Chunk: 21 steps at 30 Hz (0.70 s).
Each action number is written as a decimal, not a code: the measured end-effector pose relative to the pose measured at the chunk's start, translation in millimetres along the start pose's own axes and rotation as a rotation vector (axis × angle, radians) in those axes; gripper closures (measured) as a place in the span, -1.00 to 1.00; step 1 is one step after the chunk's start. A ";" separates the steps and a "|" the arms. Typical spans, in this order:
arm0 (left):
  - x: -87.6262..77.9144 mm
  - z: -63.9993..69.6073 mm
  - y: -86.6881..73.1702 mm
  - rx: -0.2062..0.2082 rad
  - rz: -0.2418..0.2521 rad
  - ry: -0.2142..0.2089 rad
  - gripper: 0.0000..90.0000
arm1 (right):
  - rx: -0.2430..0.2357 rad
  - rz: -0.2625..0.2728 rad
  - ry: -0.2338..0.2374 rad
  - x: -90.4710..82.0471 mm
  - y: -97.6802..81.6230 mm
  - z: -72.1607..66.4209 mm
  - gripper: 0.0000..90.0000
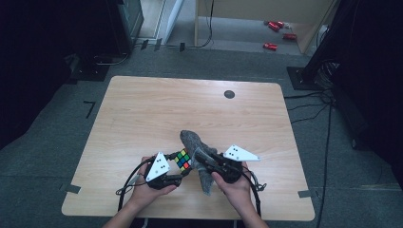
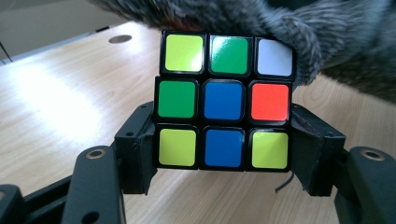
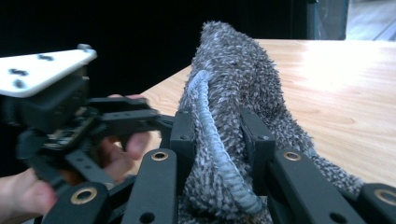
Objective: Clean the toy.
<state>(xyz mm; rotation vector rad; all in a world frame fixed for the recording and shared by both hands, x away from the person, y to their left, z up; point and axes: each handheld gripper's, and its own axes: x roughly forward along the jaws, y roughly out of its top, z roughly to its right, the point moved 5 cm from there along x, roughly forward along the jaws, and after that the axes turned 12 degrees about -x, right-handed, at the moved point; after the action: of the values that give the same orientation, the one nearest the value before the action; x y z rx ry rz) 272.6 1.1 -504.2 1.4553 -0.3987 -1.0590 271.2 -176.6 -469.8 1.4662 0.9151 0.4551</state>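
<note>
While the table bears both hands near its front edge, the grey cloth is gathered between the narrowly set jaws of the right gripper, whose pads press into its bunched pile and corded hem. The left gripper clamps the puzzle cube across its sides, jaws about half spread. The cloth drapes against the cube's top edge. A dark round disc lies well apart at the far side.
</note>
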 end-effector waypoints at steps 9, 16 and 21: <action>0.7 0.8 -0.1 -0.001 -0.010 -0.004 -0.22 | 0.029 -0.025 -0.013 -2.6 1.1 4.3 0.59; -2.4 2.8 3.4 0.003 0.005 -0.005 -0.22 | 0.006 -0.004 -0.001 0.5 9.5 -4.1 0.57; -6.0 -0.6 7.2 -0.015 0.025 0.002 -0.22 | 0.055 -0.033 -0.049 -2.2 -2.6 14.9 0.58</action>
<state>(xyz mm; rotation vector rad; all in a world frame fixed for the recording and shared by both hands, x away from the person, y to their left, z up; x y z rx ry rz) 272.3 4.6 -495.5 1.4347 -0.4055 -1.0384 280.4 -188.2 -473.7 1.5034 0.9179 0.3703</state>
